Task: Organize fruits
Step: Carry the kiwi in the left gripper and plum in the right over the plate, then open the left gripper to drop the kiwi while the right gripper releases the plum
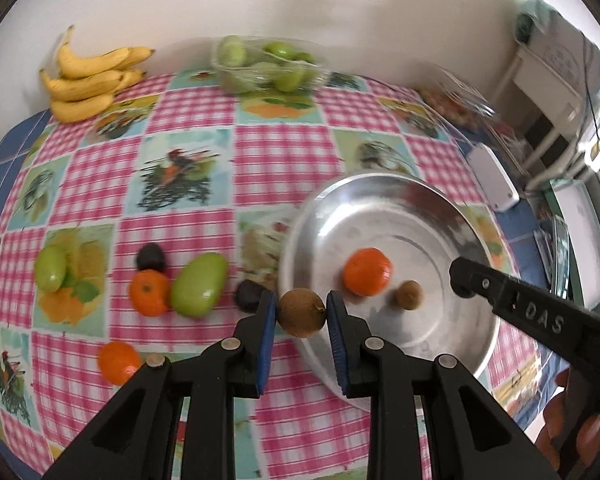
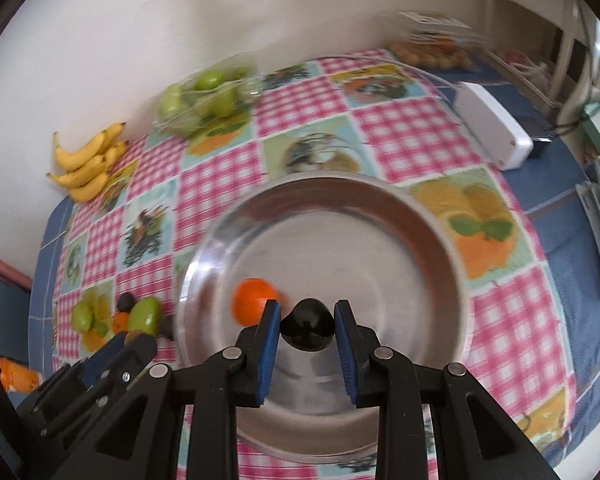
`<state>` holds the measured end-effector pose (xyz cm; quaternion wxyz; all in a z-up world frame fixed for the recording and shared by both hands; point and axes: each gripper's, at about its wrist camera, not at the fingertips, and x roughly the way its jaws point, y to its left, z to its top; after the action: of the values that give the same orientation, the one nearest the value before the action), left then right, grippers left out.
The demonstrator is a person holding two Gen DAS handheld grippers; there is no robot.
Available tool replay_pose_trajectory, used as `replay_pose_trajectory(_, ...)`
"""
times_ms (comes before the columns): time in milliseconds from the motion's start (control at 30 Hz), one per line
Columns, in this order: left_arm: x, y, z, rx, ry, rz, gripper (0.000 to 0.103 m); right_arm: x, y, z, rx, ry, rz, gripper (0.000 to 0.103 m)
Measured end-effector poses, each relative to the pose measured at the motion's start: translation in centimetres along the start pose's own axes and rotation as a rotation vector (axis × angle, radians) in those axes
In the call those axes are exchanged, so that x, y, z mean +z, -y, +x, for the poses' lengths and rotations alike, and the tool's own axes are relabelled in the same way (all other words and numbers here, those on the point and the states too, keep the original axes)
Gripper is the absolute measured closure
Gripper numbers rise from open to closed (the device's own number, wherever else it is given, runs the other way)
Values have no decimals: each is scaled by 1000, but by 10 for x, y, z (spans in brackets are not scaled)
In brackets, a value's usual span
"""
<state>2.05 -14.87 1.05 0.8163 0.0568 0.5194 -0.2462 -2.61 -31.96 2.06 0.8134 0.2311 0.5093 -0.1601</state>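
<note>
My left gripper [image 1: 301,312] is shut on a brown kiwi [image 1: 301,312], held at the left rim of the metal plate [image 1: 380,196]. The plate holds an orange [image 1: 367,271] and a second kiwi [image 1: 408,295]. My right gripper [image 2: 307,325] is shut on a dark plum [image 2: 307,325] above the plate [image 2: 440,248], next to the orange [image 2: 251,300]. On the cloth left of the plate lie two dark plums [image 1: 151,257] [image 1: 248,295], two oranges [image 1: 148,293] [image 1: 117,362], a green mango [image 1: 197,290] and a small green fruit [image 1: 51,269].
Bananas [image 1: 87,80] lie at the far left by the wall. A clear bowl of green fruits [image 1: 265,64] stands at the back. A clear container of small fruits [image 1: 456,102] and a white box [image 1: 496,180] sit at the right. The right gripper's arm [image 1: 532,316] crosses the plate's right side.
</note>
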Motion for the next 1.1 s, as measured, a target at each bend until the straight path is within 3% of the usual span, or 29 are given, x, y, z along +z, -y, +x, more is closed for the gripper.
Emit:
replay_pose_trajectory(300, -5, 39, 17, -26, -20, 116, 76, 1, 39, 6, -53, -20, 76, 73)
replay_pose_trajectory(867, -11, 37, 36, -11, -79, 117, 76, -12, 44, 43, -81, -142, 83, 73)
replay_pose_trajectory(1000, -11, 37, 35, -13, -83, 108, 61, -11, 45, 46, -86, -144, 90, 73)
replay_pose_trajectory(1100, -10, 37, 34, -20, -86, 102, 60, -10, 46, 45, -85, -143, 98, 70)
